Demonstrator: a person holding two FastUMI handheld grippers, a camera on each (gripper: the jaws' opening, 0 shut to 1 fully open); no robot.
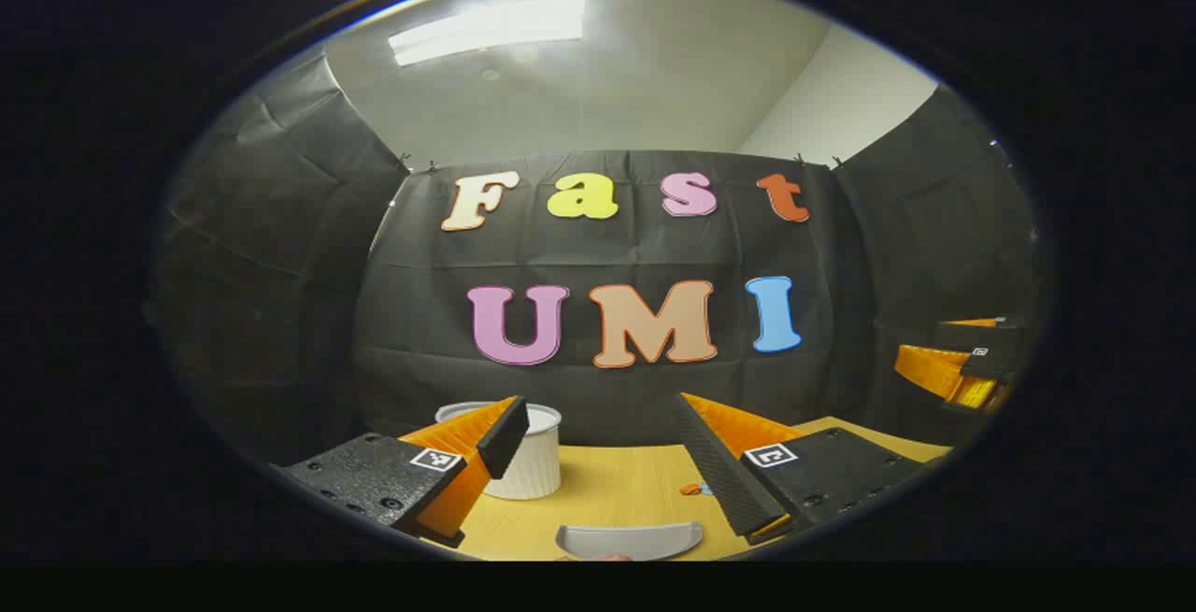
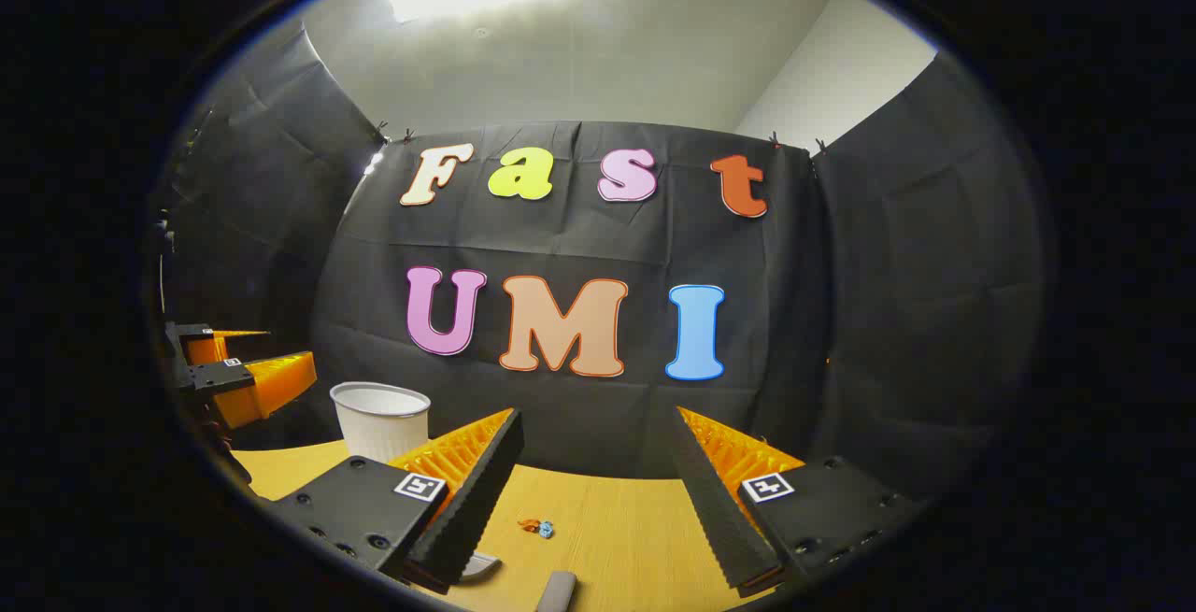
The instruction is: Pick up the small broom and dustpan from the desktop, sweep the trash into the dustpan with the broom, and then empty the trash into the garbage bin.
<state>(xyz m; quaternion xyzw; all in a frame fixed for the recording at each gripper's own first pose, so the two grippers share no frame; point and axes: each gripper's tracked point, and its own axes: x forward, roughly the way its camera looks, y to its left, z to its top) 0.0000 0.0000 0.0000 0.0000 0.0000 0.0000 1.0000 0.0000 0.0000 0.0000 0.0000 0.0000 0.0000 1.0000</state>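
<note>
Layout as I am seeing it from my two grippers.

Desktop point(image 1: 635, 491): it is carrying everything, and the booth wall is standing behind its far edge.

Garbage bin point(image 1: 534, 458): it is standing upright near the far edge, toward the left side; in the right gripper view it point(image 2: 381, 420) is sitting far left.

Trash point(image 1: 693, 489): small bits are lying on the desktop to the right of the bin, apart from it, nearer me; in the right gripper view they point(image 2: 537, 527) are lying mid-surface.

Dustpan point(image 1: 628, 540): it is lying at the near edge, in front of the trash and bin.

Broom point(image 2: 557, 593): I am taking the piece lying at the near edge, right of the dustpan point(image 2: 478, 565), for its end.
</note>
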